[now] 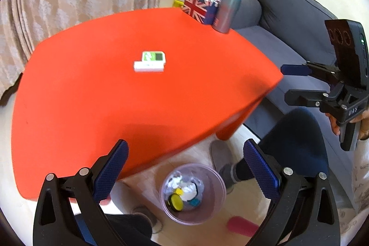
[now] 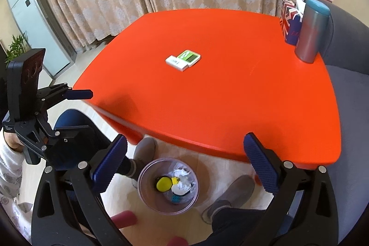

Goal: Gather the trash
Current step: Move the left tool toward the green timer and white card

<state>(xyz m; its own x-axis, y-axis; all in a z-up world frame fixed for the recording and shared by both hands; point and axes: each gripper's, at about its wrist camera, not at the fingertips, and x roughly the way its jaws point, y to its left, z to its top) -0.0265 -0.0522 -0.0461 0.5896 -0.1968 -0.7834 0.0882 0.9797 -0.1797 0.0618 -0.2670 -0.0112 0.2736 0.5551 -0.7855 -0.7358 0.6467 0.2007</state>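
The clear trash bin (image 1: 193,194) stands on the floor just beside the near edge of the orange desk (image 1: 92,96), between the person's grey slippers (image 2: 230,196); inside it lie crumpled white paper (image 2: 182,185) and a yellow lid (image 2: 163,184). Both claws hang above it with nothing between their fingers: the left claw (image 1: 185,167) is spread wide apart, and the right claw (image 2: 184,161) is likewise wide apart. On the desk's middle sits a small green and white box (image 1: 151,61); at its far corner stand a flag-patterned box (image 1: 200,7) and a grey tumbler (image 1: 227,12).
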